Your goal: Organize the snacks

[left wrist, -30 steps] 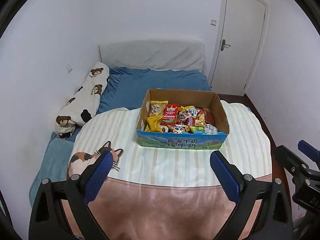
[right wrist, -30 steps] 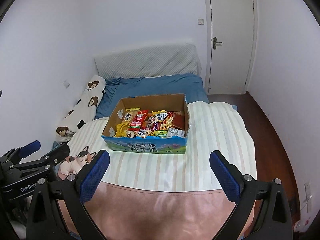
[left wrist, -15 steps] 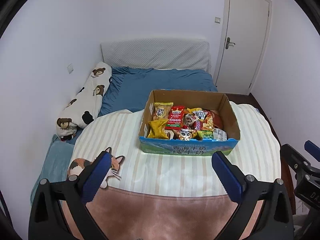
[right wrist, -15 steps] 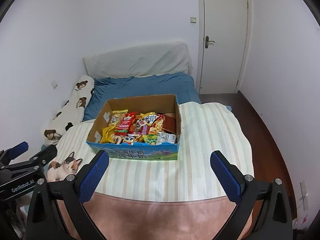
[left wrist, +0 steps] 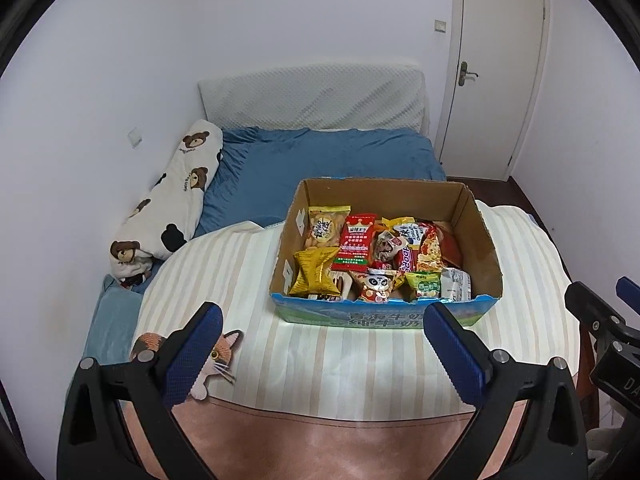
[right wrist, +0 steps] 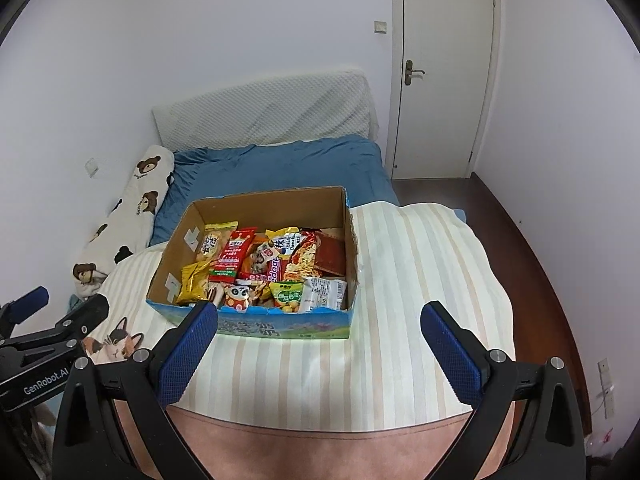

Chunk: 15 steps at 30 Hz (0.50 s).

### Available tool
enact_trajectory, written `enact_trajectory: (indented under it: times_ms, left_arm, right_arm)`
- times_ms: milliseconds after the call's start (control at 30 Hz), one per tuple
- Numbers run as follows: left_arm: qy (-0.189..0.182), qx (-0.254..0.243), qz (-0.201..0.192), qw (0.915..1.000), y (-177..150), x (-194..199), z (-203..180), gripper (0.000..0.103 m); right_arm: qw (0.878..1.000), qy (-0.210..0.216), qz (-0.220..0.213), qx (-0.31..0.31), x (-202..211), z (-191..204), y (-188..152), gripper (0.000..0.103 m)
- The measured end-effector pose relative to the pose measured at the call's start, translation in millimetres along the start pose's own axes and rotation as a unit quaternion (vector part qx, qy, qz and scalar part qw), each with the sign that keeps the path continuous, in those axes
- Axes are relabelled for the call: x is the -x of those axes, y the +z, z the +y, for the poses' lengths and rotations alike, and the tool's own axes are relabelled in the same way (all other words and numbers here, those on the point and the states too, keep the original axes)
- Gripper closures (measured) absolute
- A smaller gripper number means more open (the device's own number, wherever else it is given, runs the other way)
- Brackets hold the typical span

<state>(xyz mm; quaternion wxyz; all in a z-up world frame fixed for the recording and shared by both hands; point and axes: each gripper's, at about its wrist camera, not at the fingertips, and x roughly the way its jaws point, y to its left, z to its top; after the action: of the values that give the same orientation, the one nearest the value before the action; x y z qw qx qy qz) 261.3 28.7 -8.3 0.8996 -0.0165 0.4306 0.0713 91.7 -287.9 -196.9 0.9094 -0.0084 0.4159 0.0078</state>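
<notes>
Where stripes meet pink, left gripper [left wrist: 320, 332] and right gripper [right wrist: 318, 330] gape empty ("GenRobot.AI"), snack box [right wrist: 280, 326] ahead.

A striped cream blanket [left wrist: 248, 280] with a calico cat print [left wrist: 218, 354] at its 7 o'clock corner covers a bed with a blue sheet [left wrist: 328, 160]. A bear-print bolster pillow [left wrist: 176, 196] lies at 9 o'clock against the wall, a white quilted headboard [left wrist: 316, 98] at 12, and a closed white door [left wrist: 500, 68] at 2.

Both wrist views angled down over bed foot, side by side; share snack box [left wrist: 384, 248] [right wrist: 256, 264].
</notes>
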Motion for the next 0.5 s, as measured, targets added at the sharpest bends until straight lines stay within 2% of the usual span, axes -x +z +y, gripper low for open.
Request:
enact_trajectory:
  times_ms: [333, 500]
  left_arm:
    - [-0.003, -0.012, 0.041, 0.9991, 2.0, -25.8, -10.0, 0.000]
    - [-0.007, -0.023, 0.047, 0.9986, 0.4, -28.6, -16.9, 0.000]
  right_arm:
    - [1.000, -0.008, 0.023, 0.007, -21.9, -1.0, 3.2, 0.000]
    - [0.999, -0.010, 0.032, 0.005, -29.7, -3.0, 3.5, 0.000]
